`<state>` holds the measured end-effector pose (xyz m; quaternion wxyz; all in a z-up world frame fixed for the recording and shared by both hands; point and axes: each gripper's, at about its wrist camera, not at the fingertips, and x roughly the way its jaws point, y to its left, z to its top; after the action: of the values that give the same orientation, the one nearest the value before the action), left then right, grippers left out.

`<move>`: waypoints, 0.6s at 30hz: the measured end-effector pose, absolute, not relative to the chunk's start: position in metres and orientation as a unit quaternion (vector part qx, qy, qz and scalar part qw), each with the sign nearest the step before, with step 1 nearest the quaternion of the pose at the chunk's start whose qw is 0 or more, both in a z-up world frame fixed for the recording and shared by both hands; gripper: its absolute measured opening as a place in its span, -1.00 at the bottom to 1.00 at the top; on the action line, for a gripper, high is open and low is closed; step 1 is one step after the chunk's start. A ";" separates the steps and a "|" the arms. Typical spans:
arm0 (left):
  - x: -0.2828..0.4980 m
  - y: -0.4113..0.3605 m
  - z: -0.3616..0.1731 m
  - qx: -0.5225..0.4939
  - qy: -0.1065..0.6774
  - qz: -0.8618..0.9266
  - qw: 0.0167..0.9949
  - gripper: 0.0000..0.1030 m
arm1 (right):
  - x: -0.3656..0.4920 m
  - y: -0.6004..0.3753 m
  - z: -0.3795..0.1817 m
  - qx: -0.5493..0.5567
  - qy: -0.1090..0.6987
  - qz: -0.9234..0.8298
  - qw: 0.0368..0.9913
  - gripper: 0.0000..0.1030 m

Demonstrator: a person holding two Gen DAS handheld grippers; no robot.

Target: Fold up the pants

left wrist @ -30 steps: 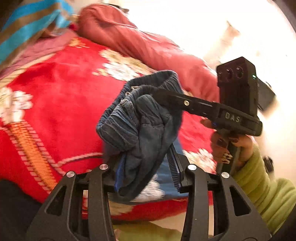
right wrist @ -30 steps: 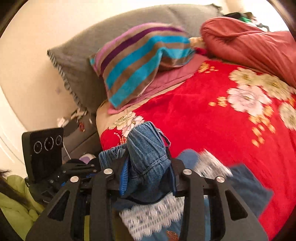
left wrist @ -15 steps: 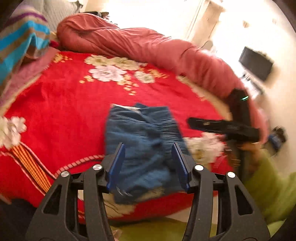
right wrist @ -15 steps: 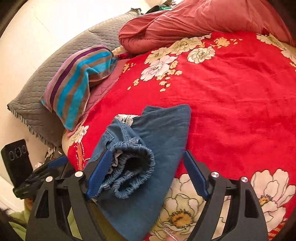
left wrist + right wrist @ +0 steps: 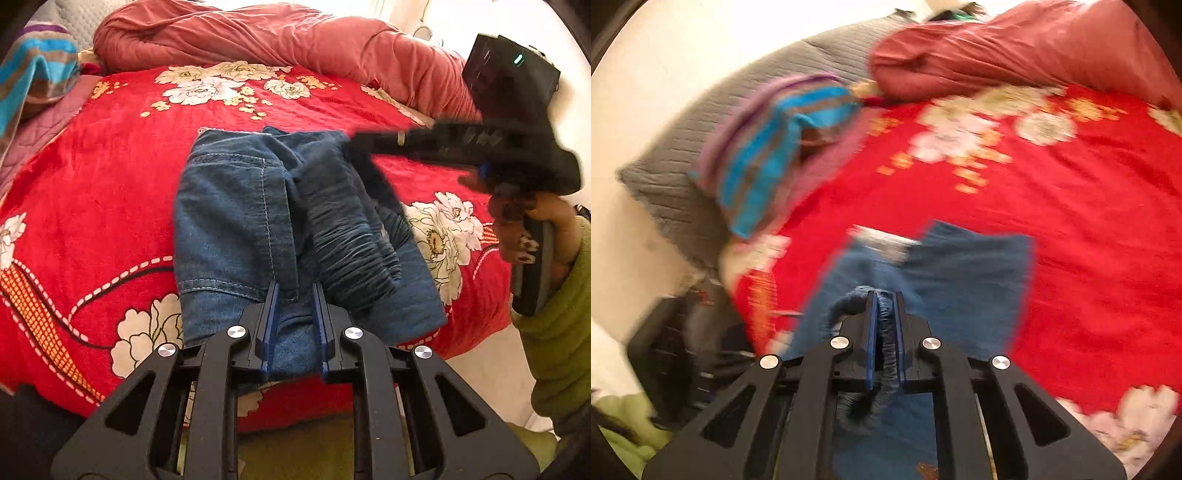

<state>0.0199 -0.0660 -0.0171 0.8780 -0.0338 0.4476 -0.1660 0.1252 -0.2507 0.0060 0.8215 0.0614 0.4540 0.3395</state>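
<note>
Blue denim pants (image 5: 236, 221) lie folded on the red floral blanket, near the bed's front edge. My left gripper (image 5: 294, 291) is at their near hem. Its jaws are closing, and a fold of denim is pinched between the blue pads. My right gripper (image 5: 354, 142) reaches in from the right over the far right corner of the pants. In the right wrist view, which is motion-blurred, the right gripper (image 5: 884, 295) has its jaws closing tight on the gathered elastic waistband of the pants (image 5: 967, 266).
The red blanket (image 5: 110, 166) covers the bed. A pink-red duvet (image 5: 258, 33) lies bunched along the far side. A striped pillow (image 5: 33, 70) and a grey quilted pillow (image 5: 683, 177) sit at the head. A hand in a green sleeve (image 5: 554, 314) holds the right gripper.
The pants, held up bunched a second ago, were laid flat on the blanket and let go with both jaws wide. Both grippers have since dropped and narrowed onto the fabric.
</note>
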 end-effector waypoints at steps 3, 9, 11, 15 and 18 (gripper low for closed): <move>0.017 -0.067 -0.016 -0.036 0.445 -0.170 0.878 -0.81 | 0.130 -0.259 0.012 0.072 0.451 0.334 0.825 -0.52; 0.009 -0.068 -0.012 -0.039 0.441 -0.176 0.879 -0.81 | 0.148 -0.212 0.034 0.012 0.429 0.379 0.820 0.14; 0.006 -0.068 -0.012 -0.038 0.442 -0.179 0.878 -0.81 | 0.160 -0.192 0.023 -0.012 0.458 0.393 0.797 0.14; 0.006 -0.068 -0.013 -0.038 0.444 -0.181 0.877 -0.81 | 0.170 -0.164 -0.014 -0.063 0.511 0.398 0.759 -0.45; 0.006 -0.068 -0.013 -0.038 0.445 -0.182 0.876 -0.75 | 0.161 -0.159 -0.004 -0.066 0.482 0.402 0.776 -0.86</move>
<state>0.0061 -0.0683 -0.0130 0.8760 -0.0376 0.4450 -0.1821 0.1615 -0.1593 -0.0041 0.7756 -0.0662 0.4824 0.4017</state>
